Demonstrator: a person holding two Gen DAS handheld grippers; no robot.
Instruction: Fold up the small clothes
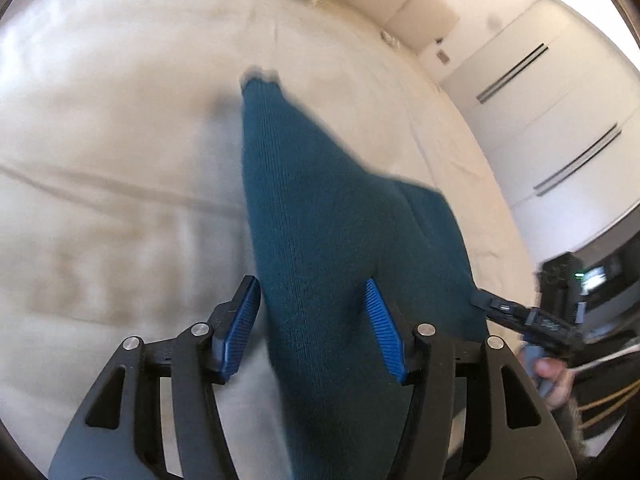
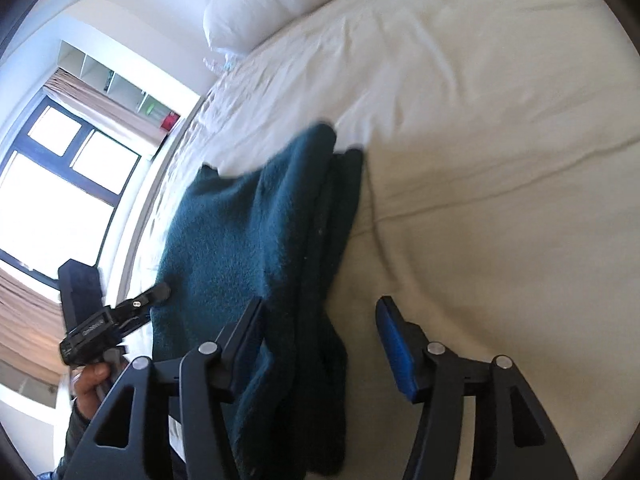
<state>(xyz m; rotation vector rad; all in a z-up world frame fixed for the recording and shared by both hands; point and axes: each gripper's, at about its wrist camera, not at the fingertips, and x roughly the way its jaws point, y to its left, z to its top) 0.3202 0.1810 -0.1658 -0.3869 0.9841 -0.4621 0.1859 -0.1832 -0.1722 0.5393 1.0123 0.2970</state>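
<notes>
Dark teal knitted garment [image 1: 320,240]: lying bunched on the cream-sheeted bed [image 1: 120,160], reaching toward 12 o'clock. Left gripper [image 1: 312,320]: jaws standing wide, straddling the knit. Right gripper [image 2: 320,332]: jaws wide, garment's edge lying between. White pillow [image 2: 264,0]: sitting at 11 o'clock.

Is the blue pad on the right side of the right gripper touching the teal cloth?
Apart. In the right wrist view, bare sheet shows between the pad and the cloth; the jaws stand open.
</notes>
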